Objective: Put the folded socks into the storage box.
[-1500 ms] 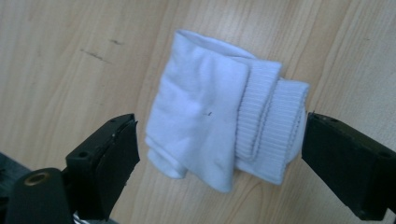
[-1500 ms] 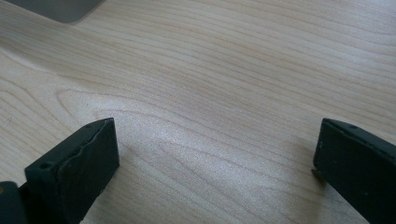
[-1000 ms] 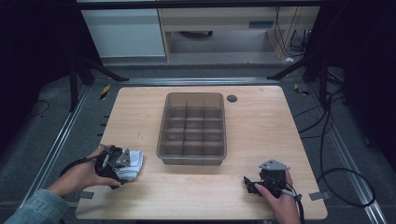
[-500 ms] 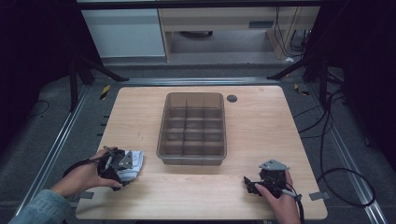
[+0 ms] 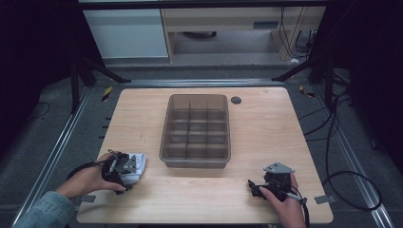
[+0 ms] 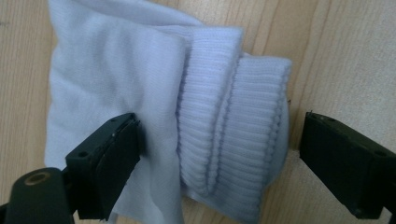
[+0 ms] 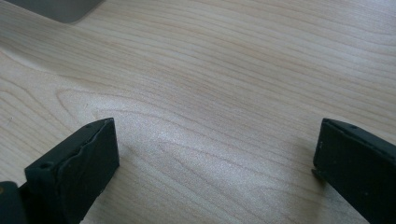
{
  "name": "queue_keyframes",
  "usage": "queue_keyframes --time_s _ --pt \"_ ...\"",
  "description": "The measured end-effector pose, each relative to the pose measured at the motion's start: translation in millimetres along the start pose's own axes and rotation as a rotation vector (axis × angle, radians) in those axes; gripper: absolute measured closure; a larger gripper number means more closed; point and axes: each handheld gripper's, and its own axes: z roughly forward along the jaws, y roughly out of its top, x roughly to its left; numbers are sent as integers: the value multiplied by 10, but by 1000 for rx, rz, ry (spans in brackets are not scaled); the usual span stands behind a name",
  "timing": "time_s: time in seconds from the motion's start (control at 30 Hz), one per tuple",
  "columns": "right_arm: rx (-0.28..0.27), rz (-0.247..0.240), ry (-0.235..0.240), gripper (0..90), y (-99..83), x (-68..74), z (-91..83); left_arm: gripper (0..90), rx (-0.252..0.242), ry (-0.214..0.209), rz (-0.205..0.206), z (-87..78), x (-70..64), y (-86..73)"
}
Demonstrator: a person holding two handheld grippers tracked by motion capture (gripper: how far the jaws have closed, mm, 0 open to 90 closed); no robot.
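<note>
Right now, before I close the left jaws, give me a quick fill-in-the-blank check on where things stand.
1. The left gripper has its jaws open around a folded white ____.
2. The grey divided bin sits at the table's middle, and its compartments are ____.
3. The right gripper is open over bare ____ tabletop.

Missing words: sock; empty; wooden
</note>
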Motion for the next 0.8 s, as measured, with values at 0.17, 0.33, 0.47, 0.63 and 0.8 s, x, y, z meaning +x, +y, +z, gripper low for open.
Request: queue_keyframes --time_s 0.17,0.33,0.47,0.63,0.8 --pt "0 0 0 3 0 0 0 170 8 -1 -6 8 33 -5" --pt "0 0 0 3 0 0 0 223 34 6 -1 13 36 29" --pt "-1 0 0 3 -1 0 1 260 47 -6 -5 8 54 46" --pt "-1 0 1 3 -1 0 1 389 48 -41 -9 -35 165 47" --pt "-1 0 1 4 -1 0 1 538 32 -70 -16 -56 254 30"
